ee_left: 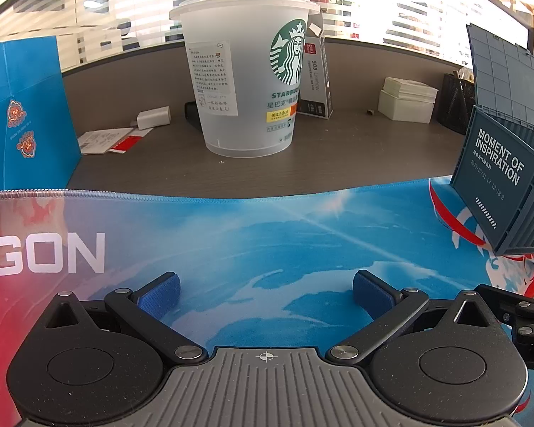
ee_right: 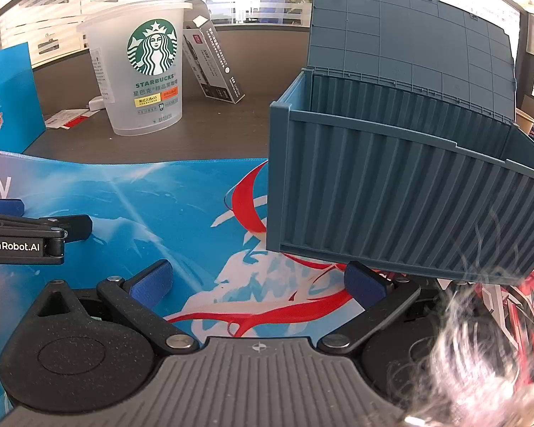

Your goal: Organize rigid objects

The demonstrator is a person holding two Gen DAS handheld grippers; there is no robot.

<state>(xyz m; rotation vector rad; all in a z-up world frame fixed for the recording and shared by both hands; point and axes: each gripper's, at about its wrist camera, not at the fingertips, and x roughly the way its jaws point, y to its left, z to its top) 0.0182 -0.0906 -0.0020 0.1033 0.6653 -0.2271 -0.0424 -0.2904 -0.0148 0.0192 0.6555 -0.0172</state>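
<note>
A blue-grey container-shaped box (ee_right: 391, 178) stands on the blue desk mat (ee_right: 153, 199) with its lid raised behind it; it also shows at the right of the left wrist view (ee_left: 509, 167). A frosted Starbucks cup (ee_left: 245, 82) stands upright on the grey desk straight ahead of my left gripper (ee_left: 266, 293), which is open and empty over the mat. The cup also shows in the right wrist view (ee_right: 142, 67). A dark pen box (ee_right: 215, 67) leans behind the cup. My right gripper (ee_right: 257, 283) is open and empty, its right finger just under the container's near edge.
A blue paper bag (ee_left: 21, 110) stands at the left. White cards (ee_left: 106, 140), a white charger (ee_left: 153, 117), white boxes (ee_left: 407, 99) and a black mesh holder (ee_left: 457, 103) lie on the desk (ee_left: 338, 149) behind. A fluffy object (ee_right: 480, 348) sits near my right gripper.
</note>
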